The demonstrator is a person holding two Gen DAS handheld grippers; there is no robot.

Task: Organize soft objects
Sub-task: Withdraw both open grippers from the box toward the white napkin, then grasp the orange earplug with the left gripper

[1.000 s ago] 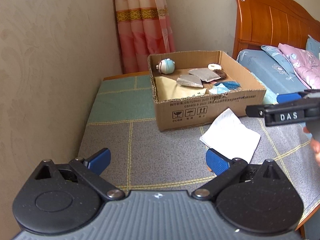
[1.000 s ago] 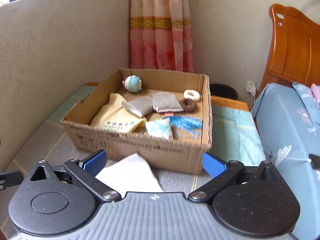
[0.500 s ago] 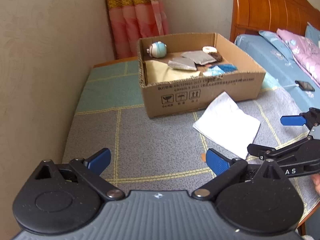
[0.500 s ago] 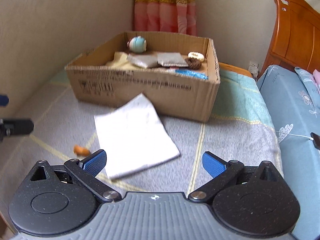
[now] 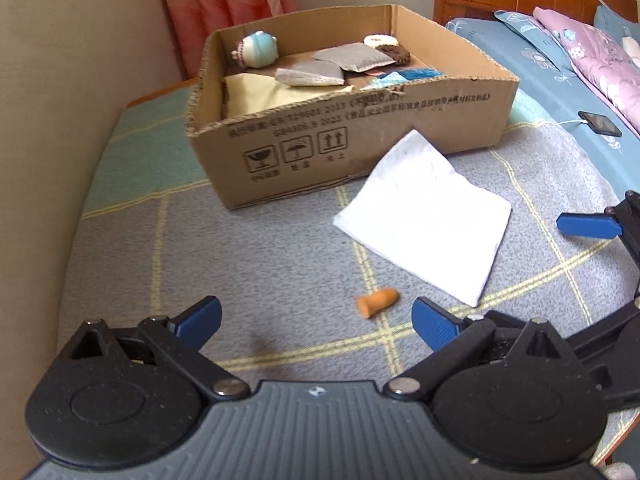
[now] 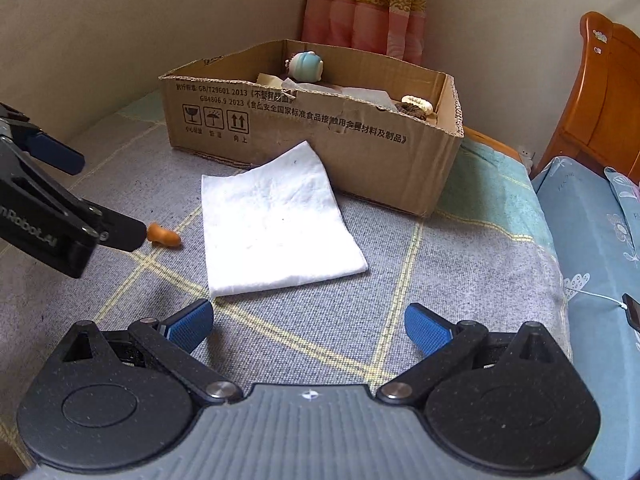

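Blue-padded and spread wide with nothing between the pads, your left tool point(image 5: 316, 320) hangs low over the bench, and your right tool point(image 6: 308, 324) is just as open and empty.

Nearest your left tool lies a small orange cone-shaped foam earplug point(image 5: 378, 301), on a yellow stripe of the covering. It will probably squash and weigh almost nothing, so pinch it across its thicker end and close gently, or it may squirt out from between the pads.

Just beyond it, apart from it, lies the white folded cloth square point(image 6: 276, 220), flat, with its far corner close against the box. It looks limp and light; judge it as something that will droop and unfold if lifted by one layer. Take the near corner or the near edge, catching all the layers.

Under everything, the grey woven bench covering with yellow grid lines point(image 6: 460, 280) looks grippy, so dragging the cloth would likely bunch it.

Behind stands the open brown cardboard box point(image 5: 360, 136), already holding a teal round plush toy point(image 5: 258, 49), grey pouches and other bits. Further off are a pink curtain point(image 6: 364, 4), plain walls, and a bed with blue bedding point(image 5: 540, 64) to your right.
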